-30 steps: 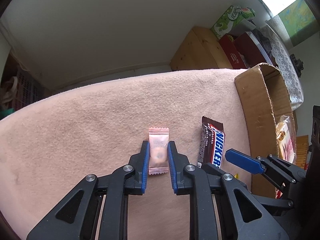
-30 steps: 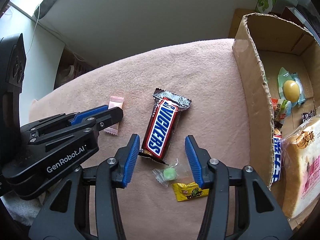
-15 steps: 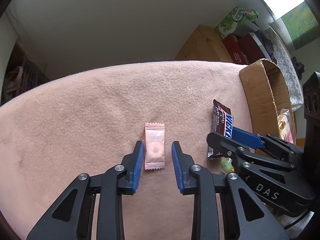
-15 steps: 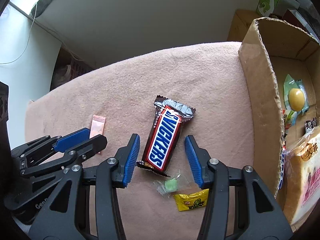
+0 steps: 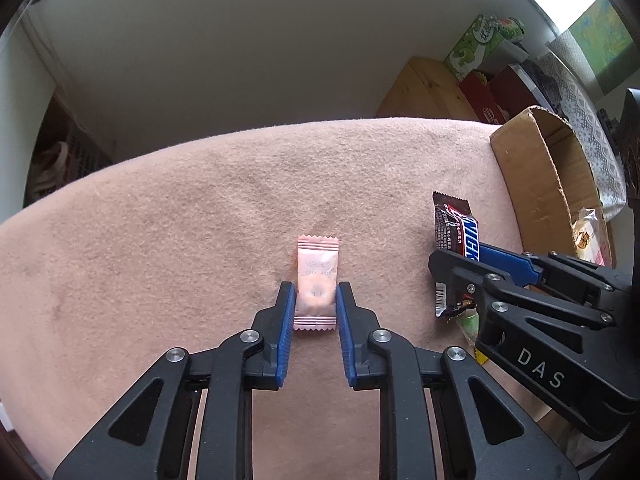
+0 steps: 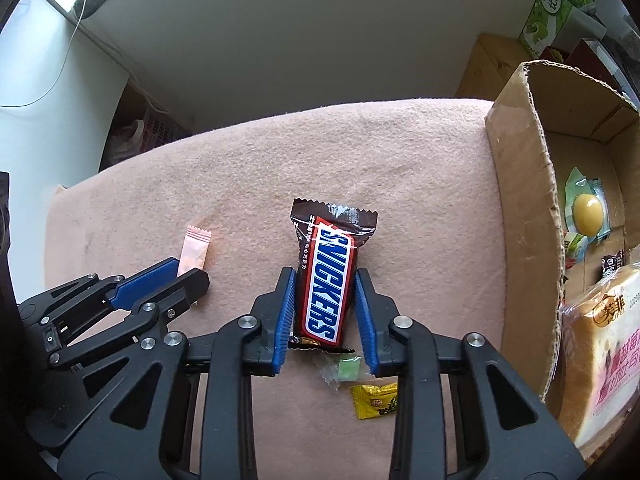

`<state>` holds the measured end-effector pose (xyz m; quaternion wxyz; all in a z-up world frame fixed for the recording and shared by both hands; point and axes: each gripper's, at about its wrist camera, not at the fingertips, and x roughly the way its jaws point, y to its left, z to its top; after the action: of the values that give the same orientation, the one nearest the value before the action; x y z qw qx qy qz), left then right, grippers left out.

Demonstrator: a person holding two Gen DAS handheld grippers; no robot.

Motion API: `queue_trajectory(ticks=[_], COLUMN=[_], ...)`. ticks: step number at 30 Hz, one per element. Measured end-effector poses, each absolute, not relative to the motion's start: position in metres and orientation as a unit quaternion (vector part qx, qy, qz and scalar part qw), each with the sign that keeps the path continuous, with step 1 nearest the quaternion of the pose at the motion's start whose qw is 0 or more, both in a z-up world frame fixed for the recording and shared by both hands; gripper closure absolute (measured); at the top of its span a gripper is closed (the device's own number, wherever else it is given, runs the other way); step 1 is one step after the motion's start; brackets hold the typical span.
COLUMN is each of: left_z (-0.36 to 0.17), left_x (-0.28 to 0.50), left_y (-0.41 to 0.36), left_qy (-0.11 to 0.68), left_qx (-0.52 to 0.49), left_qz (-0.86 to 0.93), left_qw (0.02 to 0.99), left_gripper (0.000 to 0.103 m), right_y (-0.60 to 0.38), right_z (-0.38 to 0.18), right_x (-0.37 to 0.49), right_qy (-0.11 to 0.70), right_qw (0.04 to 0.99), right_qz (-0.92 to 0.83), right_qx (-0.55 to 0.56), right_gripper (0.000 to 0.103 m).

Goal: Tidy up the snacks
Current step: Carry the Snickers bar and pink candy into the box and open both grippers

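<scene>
A pink candy sachet [image 5: 318, 256] lies on the pink cloth. My left gripper [image 5: 315, 288] points down over it, its jaws closing, and the blue pads press on the sachet's two sides. A Snickers bar [image 6: 332, 248] lies to the right of it, and my right gripper [image 6: 324, 276] is closing on it, with the pads against both long edges. The right wrist view shows the left gripper [image 6: 191, 273] at the sachet [image 6: 195, 250]. In the left wrist view, the right gripper [image 5: 458, 254] sits at the Snickers bar [image 5: 454, 224].
A cardboard box [image 6: 520, 208] stands at the cloth's right edge with a bread package [image 6: 600, 344] and small snacks inside. A green candy [image 6: 347, 368] and a yellow candy [image 6: 374, 400] lie just behind the Snickers bar. Wooden furniture and boxes stand beyond the table.
The right jaws have closed from wide apart onto the Snickers bar. The left jaws opened a little off the pink sachet, then closed on it again.
</scene>
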<state>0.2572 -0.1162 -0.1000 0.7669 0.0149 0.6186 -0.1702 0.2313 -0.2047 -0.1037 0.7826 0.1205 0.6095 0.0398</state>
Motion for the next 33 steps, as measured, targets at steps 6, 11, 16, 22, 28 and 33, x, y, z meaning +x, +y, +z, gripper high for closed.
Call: queue_trajectory(ticks=[6, 11, 16, 22, 28, 33], left_z=[-0.086, -0.068, -0.062, -0.052, -0.034, -0.021], left_x=[0.252, 0.245, 0.245, 0.243, 0.245, 0.244], left_y=[-0.103, -0.101, -0.115, -0.124, -0.141, -0.160], left_qy=[0.614, 0.601, 0.595, 0.589, 0.575, 0.565], left_qx=[-0.019, -0.030, -0.028, -0.035, -0.043, -0.043], left_qz=[-0.166, -0.176, -0.183, -0.194, -0.216, -0.241], left_qw=[0.771, 0.779, 0.782, 0.784, 0.788, 0.788], left_gripper=[0.084, 0.084, 0.084, 0.084, 0.084, 0.084], right_y=[-0.210, -0.216, -0.222, -0.236, -0.264, -0.295], right_z=[-0.086, -0.070, -0.067, -0.046, -0.018, 0.000], right_x=[0.218, 0.210, 0.205, 0.198, 0.189, 0.179], right_qy=[0.594, 0.581, 0.576, 0.558, 0.536, 0.522], right_qw=[0.792, 0.802, 0.804, 0.813, 0.827, 0.837], right_qz=[0.049, 0.056, 0.055, 0.058, 0.044, 0.018], right_qx=[0.130, 0.128, 0.137, 0.158, 0.165, 0.164], right_gripper=[0.073, 0.073, 0.073, 0.073, 0.073, 0.073])
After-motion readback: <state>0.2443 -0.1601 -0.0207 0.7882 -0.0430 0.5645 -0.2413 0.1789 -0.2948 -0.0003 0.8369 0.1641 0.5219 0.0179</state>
